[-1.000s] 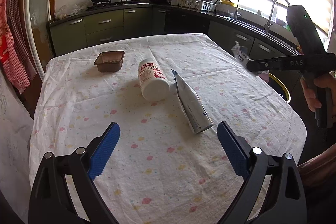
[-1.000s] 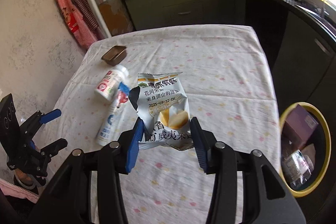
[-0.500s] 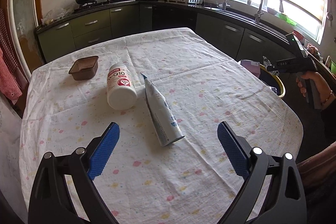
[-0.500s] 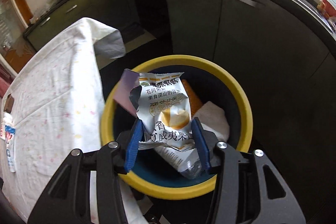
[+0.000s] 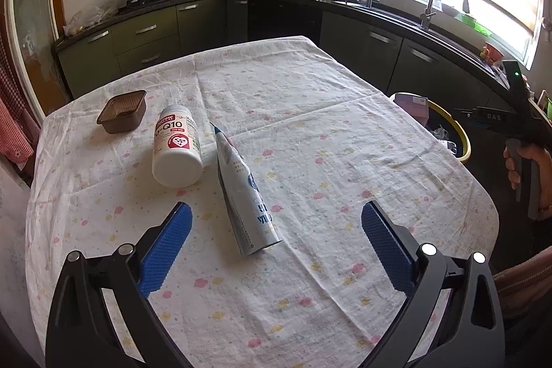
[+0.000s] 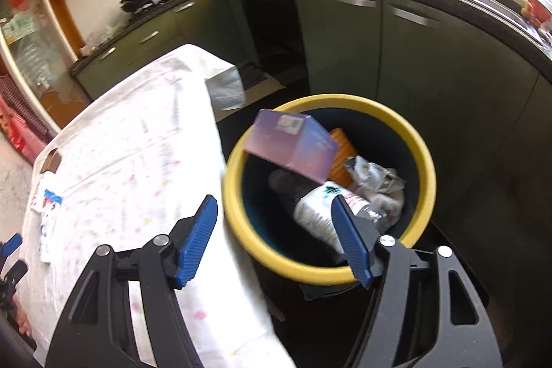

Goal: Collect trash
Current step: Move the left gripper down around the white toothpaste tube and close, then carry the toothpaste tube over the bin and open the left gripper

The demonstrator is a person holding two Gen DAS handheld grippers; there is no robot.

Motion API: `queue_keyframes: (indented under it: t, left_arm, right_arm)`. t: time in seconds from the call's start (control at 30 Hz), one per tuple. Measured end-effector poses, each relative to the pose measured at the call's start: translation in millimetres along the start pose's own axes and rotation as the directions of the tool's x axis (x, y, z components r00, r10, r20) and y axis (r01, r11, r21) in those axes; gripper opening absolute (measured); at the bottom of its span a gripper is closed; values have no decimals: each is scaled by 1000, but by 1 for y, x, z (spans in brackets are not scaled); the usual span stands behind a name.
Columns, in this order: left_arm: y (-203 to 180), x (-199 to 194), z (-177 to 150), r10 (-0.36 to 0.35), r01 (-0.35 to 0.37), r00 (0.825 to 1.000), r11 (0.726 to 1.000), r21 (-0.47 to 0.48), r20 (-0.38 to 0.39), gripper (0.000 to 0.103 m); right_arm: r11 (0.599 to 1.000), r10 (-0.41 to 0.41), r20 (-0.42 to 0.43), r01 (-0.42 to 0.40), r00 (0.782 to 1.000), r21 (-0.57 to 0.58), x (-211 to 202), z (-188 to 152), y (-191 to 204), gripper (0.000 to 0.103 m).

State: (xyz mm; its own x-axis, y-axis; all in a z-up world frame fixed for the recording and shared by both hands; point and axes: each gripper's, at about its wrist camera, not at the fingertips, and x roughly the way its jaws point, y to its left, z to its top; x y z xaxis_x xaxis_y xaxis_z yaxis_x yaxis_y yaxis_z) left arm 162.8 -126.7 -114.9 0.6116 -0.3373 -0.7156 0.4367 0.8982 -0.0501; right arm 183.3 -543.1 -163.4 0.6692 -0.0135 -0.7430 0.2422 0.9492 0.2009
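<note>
Tube position: flattened tube (image 5: 243, 195) lies on the table (image 5: 345, 161), just ahead of the left gripper (image 5: 274, 242) and framed between its two blue pads.
Tube axis: runs near to far, cap end nearest the gripper and leaning a little right, crimped end far and a little left (so the pads would close across its width, not along it).
Left gripper: released, jaws spread wide and opening a touch more, nothing pressed between them; it hovers above the cloth, pointing down at the tube.
Right gripper: also released, jaws opening with nothing between the pads; right gripper (image 6: 276, 242) hangs over the near rim of the yellow-rimmed bin (image 6: 422, 161), beside the table's right edge.
Bin contents: snack wrapper (image 6: 374, 176) and purple box (image 6: 293, 143) sit inside (the wrapper looks dropped, clear of the pads).
Other trash: white bottle (image 5: 176, 151) lies on its side just left of the tube, cap end near; brown tray (image 5: 122, 111) further left and far.
Nearer hand: left, by a wide margin; the right one is off the table entirely.
Likely next move: left gripper lowers straight ahead onto the tube's near half.
</note>
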Motion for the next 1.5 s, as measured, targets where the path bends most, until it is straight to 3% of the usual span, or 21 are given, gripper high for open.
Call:
queue_keyframes:
  t: [0.37, 0.97, 1.2, 1.5]
  left_arm:
    - [13, 37, 13, 78, -89, 991, 990, -106, -111, 94]
    - [19, 72, 19, 115, -145, 973, 979, -141, -198, 56]
    - [19, 69, 19, 112, -140, 976, 980, -143, -189, 28]
    - [15, 62, 15, 79, -104, 981, 985, -135, -180, 21]
  right_arm:
    - [996, 80, 28, -79, 996, -41, -16, -11, 27, 67]
    - [990, 132, 25, -131, 991, -45, -14, -16, 25, 68]
    - [990, 135, 24, -134, 991, -40, -14, -17, 24, 68]
    - [990, 137, 26, -136, 990, -41, -15, -17, 25, 68]
